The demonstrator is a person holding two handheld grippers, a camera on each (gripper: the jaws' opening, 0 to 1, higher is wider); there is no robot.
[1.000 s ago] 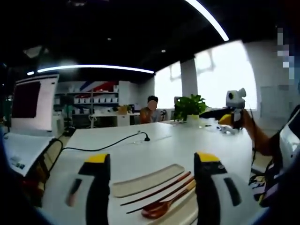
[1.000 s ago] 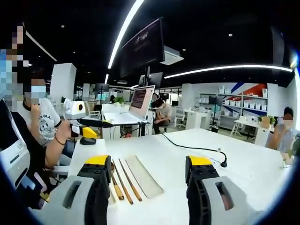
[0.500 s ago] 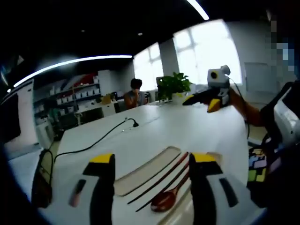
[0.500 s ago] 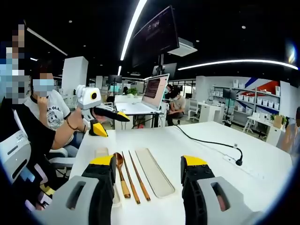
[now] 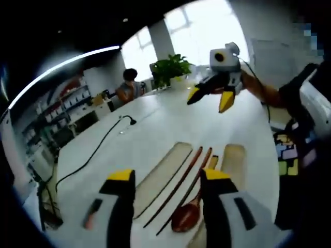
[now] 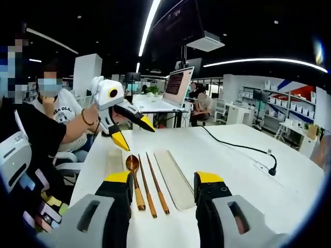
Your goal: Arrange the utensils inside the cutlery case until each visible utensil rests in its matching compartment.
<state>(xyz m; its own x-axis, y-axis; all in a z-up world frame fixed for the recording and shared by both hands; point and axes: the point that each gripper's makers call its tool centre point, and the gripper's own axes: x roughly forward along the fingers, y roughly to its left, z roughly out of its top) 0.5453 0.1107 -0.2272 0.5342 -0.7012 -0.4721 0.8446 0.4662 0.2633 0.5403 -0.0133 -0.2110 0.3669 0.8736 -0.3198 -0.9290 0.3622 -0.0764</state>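
Observation:
On the white table a wooden spoon and two dark wooden chopsticks lie side by side. A long beige case tray lies to their right, and a second beige piece to their left. In the left gripper view the spoon, chopsticks, long tray and second beige piece lie just beyond my jaws. My left gripper is open and holds nothing; it hovers open above the far end of the utensils. My right gripper is open and empty too, and hangs open in the air.
A black cable with a plug runs across the table to the right. An open laptop stands at the far end, a potted plant at the opposite end. A seated person holds the left gripper; others sit farther off.
Both views have tipped down toward the utensils. Each gripper has come nearer to the other, over the ends of the spoon and chopsticks. The utensils have not moved.

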